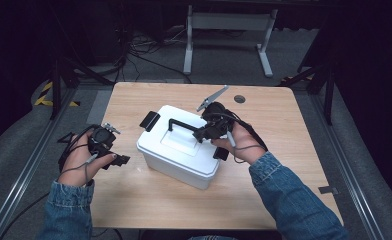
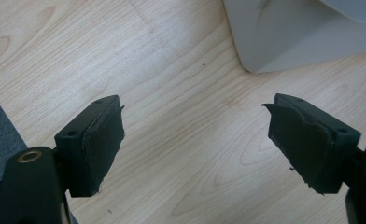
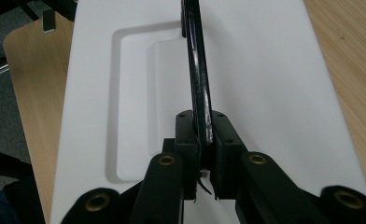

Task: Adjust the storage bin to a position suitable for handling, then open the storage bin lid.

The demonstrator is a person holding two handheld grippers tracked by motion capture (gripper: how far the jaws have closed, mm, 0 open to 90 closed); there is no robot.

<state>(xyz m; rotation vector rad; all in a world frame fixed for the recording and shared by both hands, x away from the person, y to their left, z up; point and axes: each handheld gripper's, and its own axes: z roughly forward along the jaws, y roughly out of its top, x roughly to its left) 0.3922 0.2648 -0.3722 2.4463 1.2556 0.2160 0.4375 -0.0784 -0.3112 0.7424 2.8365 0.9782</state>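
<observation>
A white lidded box (image 1: 176, 155) stands in the middle of the wooden table (image 1: 134, 100). Its black carry handle (image 1: 181, 124) is raised upright over the lid. My right gripper (image 1: 204, 134) is shut on the handle's right end; in the right gripper view the thin black handle (image 3: 197, 65) runs away from the clamped pads (image 3: 188, 140) above the lid's recess (image 3: 134, 102). My left gripper (image 1: 115, 160) is held low over the table left of the box, open, with bare wood between its pads (image 2: 99, 140). The box's lower corner (image 2: 284, 37) lies just ahead of it.
A black latch (image 1: 149, 120) sticks out from the box's far left end, another (image 1: 220, 152) on its right side. A round cable hole (image 1: 239, 99) sits near the table's far edge. White desk legs (image 1: 229, 35) and cables lie on the floor beyond.
</observation>
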